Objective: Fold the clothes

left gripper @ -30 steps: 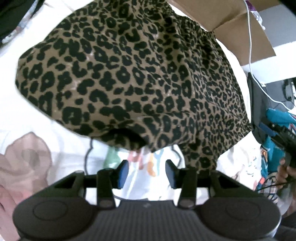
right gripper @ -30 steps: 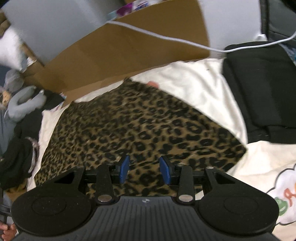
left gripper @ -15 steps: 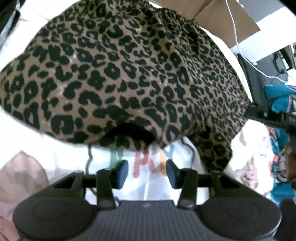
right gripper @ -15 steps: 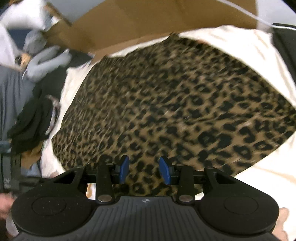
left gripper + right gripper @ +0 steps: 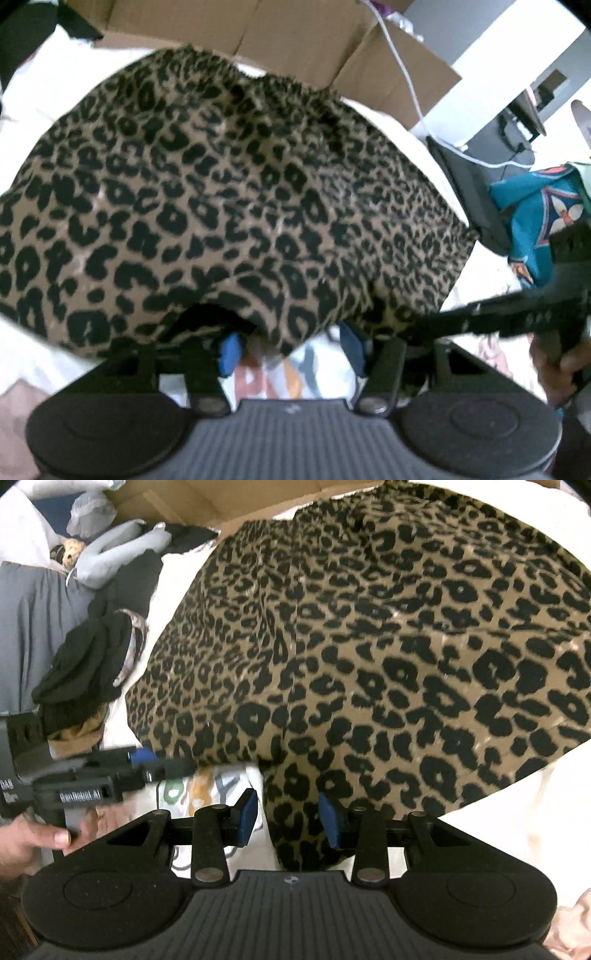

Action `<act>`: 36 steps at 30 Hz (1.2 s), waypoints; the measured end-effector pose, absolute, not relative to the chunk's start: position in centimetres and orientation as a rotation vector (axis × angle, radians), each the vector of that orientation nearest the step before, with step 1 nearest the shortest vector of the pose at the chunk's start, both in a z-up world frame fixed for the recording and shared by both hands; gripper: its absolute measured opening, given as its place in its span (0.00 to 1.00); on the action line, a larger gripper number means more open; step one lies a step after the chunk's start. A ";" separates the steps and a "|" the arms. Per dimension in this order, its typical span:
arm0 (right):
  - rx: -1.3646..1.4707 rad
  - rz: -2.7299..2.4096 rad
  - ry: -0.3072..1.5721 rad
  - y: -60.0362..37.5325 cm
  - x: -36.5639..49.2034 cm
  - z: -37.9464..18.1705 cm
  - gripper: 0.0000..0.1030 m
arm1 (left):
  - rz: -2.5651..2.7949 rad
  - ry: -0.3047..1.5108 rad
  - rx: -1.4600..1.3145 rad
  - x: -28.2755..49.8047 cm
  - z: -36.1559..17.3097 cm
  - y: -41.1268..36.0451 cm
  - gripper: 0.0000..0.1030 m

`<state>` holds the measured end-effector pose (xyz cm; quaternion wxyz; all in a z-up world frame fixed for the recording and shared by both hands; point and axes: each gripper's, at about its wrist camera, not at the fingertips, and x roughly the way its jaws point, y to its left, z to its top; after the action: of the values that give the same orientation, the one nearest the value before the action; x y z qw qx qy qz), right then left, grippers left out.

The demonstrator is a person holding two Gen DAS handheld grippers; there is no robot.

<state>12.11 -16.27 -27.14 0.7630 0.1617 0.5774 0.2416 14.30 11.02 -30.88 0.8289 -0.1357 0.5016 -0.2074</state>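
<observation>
Grippers closed in on leopard-print garment (image 5: 229, 192) since earlier frames. Left gripper (image 5: 288, 349) spread, hem draped over its fingertips. Right gripper (image 5: 288, 818) spread, fabric edge between pads at frame bottom centre, unpinched.

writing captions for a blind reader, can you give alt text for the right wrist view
A leopard-print garment spread on a white cover fills the view, its near hem between the open right gripper. The left gripper, hand-held, reaches the hem at left; dark clothes lie beyond.
</observation>
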 end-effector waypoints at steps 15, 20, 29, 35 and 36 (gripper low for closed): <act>0.268 0.522 1.308 -15.7 11.2 -28.6 0.41 | -0.535 1.094 -0.143 14.7 -32.5 9.4 0.06; 0.255 0.526 1.313 -15.7 11.1 -28.7 0.41 | -0.494 1.176 -0.391 15.6 -31.5 12.2 0.02; 0.257 0.520 1.319 -16.2 11.0 -28.8 0.41 | -0.479 1.232 -0.647 15.4 -29.6 15.0 0.01; 0.255 0.514 1.324 -16.3 11.2 -28.9 0.40 | -0.525 1.291 -0.657 14.4 -29.7 15.3 0.00; 0.254 0.514 1.324 -16.3 11.2 -28.8 0.40 | -0.527 1.285 -0.623 14.2 -29.5 15.1 0.00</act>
<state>11.23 -16.30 -28.84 0.7507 0.1163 0.6062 0.2354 14.25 15.12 -29.52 0.7240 -0.2822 0.5823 -0.2389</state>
